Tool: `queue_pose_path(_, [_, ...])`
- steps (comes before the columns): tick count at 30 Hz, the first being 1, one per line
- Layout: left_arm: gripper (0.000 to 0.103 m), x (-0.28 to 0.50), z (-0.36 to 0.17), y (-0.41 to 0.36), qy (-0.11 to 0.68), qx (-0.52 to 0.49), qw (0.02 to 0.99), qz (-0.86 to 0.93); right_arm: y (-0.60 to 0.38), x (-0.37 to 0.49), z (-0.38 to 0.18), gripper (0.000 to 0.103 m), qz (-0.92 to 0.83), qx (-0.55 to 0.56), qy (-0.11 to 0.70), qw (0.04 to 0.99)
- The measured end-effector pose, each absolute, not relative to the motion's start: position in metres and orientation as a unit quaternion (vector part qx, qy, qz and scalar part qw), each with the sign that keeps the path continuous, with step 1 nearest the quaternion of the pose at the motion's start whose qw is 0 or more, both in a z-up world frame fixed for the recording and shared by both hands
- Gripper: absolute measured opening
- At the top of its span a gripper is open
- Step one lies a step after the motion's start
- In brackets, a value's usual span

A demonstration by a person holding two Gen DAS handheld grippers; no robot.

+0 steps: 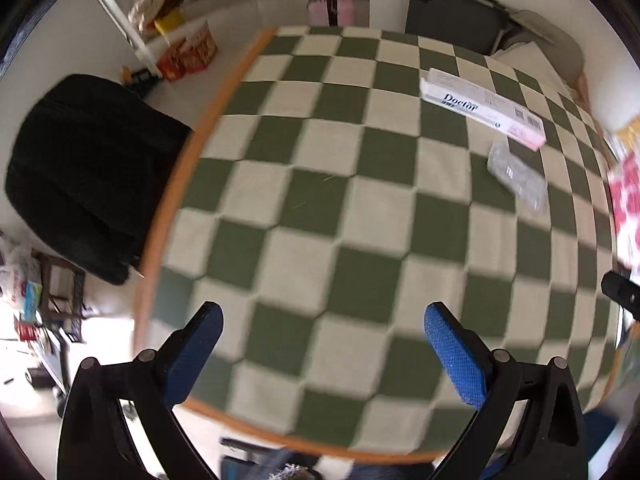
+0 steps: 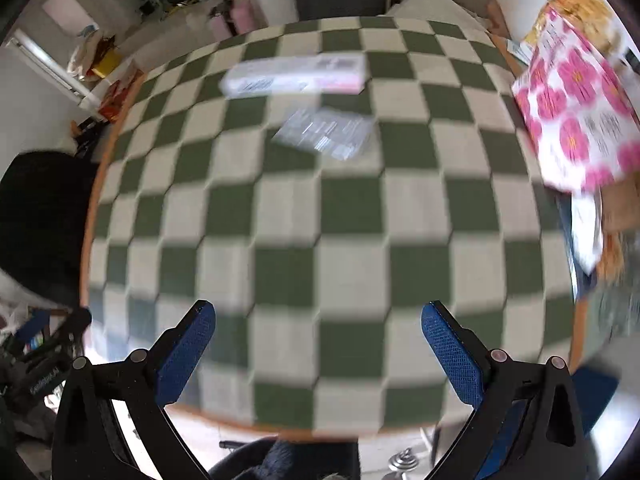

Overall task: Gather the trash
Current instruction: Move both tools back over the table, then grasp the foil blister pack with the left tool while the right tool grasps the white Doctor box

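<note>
left wrist | both tools (image 1: 323,354) (image 2: 318,354) agape | box (image 1: 482,108), maybe wrapper (image 1: 518,176) ahead

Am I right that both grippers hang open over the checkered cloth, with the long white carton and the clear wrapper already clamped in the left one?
Not quite. Both the left gripper and the right gripper are open, but the left one holds nothing. The left wrist view shows the long white carton and the clear wrapper lying on the checkered cloth, far ahead of its fingers.

Green-and-cream checkered tablecloth (image 1: 304,184) covers the orange-edged table, a black fabric chair (image 1: 80,172) sits beside it, red cartons (image 1: 188,54) on the floor.
</note>
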State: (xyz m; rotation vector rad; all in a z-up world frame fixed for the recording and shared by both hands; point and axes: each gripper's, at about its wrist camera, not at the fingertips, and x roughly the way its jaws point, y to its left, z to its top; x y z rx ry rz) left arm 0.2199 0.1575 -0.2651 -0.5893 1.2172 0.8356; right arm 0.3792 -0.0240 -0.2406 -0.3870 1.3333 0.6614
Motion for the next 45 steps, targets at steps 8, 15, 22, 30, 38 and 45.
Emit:
queue_pose_path(8, [0.102, 0.394, -0.326, 0.202, 0.568, -0.445, 0.619, 0.311, -0.002, 0.567, -0.296, 0.093, 0.218, -0.149, 0.631, 0.729])
queue_pose_path(15, [0.094, 0.471, -0.381, 0.214, 0.569, -0.557, 0.514, 0.32, -0.041, 0.634, -0.339, 0.093, 0.138, -0.11, 0.653, 0.736])
queue_pose_path(22, [0.07, 0.49, -0.381, 0.197, 0.6, -0.467, 0.527, 0.379, -0.071, 0.65, -0.362, 0.093, 0.104, -0.082, 0.665, 0.735])
queue_pose_path(30, [0.068, 0.444, -0.381, 0.187, 0.663, -0.295, 0.61, 0.32, -0.027, 0.652, -0.346, 0.093, 0.201, -0.134, 0.663, 0.708])
queue_pose_path(38, [0.069, 0.354, -0.382, 0.231, 0.636, -0.322, 0.627, 0.314, 0.128, 0.595, -0.323, 0.093, 0.384, -0.351, 0.563, 0.642])
queue_pose_path(45, [0.069, 0.296, -0.396, 0.246, 0.586, -0.437, 0.604, 0.318, 0.229, 0.558, -0.366, 0.093, 0.428, -0.509, 0.481, 0.571])
